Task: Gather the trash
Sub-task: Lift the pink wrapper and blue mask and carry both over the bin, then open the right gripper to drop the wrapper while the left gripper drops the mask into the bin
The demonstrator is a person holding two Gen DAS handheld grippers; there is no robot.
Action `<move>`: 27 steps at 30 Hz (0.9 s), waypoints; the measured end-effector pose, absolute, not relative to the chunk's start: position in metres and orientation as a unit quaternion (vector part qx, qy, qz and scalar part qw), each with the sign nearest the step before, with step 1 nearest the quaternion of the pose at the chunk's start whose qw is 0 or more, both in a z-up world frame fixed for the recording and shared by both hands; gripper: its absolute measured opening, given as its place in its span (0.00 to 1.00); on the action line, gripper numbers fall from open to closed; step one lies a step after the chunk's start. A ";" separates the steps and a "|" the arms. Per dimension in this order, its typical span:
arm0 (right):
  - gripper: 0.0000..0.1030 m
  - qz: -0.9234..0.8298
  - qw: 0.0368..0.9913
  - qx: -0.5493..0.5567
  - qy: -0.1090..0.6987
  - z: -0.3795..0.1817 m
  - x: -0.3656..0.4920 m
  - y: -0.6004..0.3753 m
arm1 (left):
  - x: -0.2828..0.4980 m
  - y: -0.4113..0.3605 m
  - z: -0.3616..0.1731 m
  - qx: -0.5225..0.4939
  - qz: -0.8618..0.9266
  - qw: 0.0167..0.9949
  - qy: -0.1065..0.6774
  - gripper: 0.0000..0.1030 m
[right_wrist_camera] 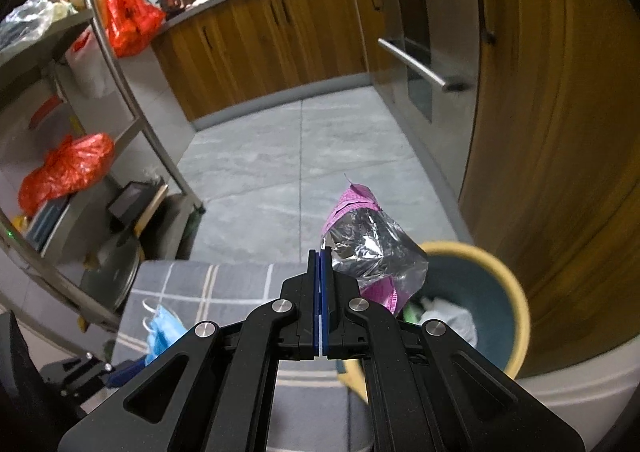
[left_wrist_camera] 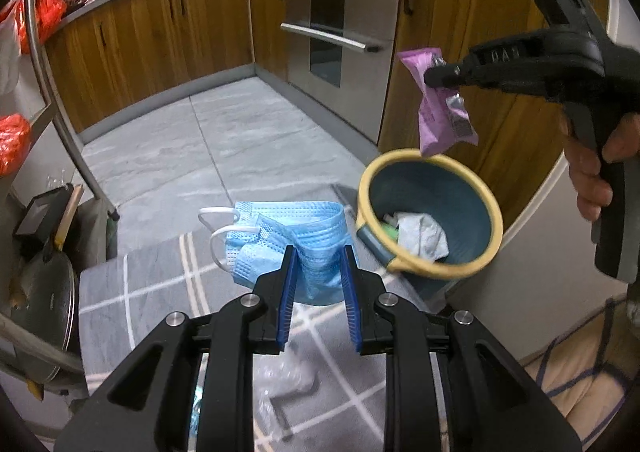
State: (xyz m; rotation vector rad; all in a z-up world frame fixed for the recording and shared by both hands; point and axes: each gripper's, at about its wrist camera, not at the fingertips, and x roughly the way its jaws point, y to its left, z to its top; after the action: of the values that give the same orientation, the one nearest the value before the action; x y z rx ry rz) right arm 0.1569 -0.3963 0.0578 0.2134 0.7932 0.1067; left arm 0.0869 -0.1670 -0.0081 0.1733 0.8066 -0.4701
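Room: your kitchen, grey tile floor [left_wrist_camera: 224, 132], wood cabinets [left_wrist_camera: 160, 32], steel oven [left_wrist_camera: 340, 24]; checked grey mat [left_wrist_camera: 160, 284] underfoot | Left gripper [left_wrist_camera: 319, 256]: pads pinch a crumpled blue mask [left_wrist_camera: 288, 236] above the mat | Right gripper [right_wrist_camera: 322, 260]: clamped tight on a pink, foil-lined wrapper [right_wrist_camera: 368, 240], hanging above the yellow-rimmed bin [left_wrist_camera: 472, 188]; bin holds crumpled paper [left_wrist_camera: 424, 232]

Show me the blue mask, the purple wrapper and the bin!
blue mask [left_wrist_camera: 280, 228]: left wrist view, pleated middle.
purple wrapper [left_wrist_camera: 434, 120]: left wrist view, lower half.
bin [left_wrist_camera: 496, 212]: left wrist view, yellow rim.
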 end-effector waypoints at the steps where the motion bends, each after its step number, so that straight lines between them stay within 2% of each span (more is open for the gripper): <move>1: 0.02 0.051 0.916 0.103 0.385 0.058 0.157 -0.399 | 0.090 -0.169 -0.007 0.080 -0.228 0.890 0.387 0.21; 11: 0.02 0.039 0.905 0.112 0.409 0.042 0.175 -0.437 | 0.120 -0.220 -0.017 0.080 -0.277 0.874 0.392 0.22; 27: 0.02 -0.009 0.859 0.148 0.490 -0.028 0.210 -0.484 | 0.149 -0.308 -0.086 0.120 -0.338 0.832 0.424 0.22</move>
State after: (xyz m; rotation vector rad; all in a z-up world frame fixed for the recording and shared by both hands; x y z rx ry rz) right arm 0.2095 -0.4843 -0.0279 0.3105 1.0285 -0.0182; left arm 0.1488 -0.3083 -0.0863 0.2549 0.8989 -0.7170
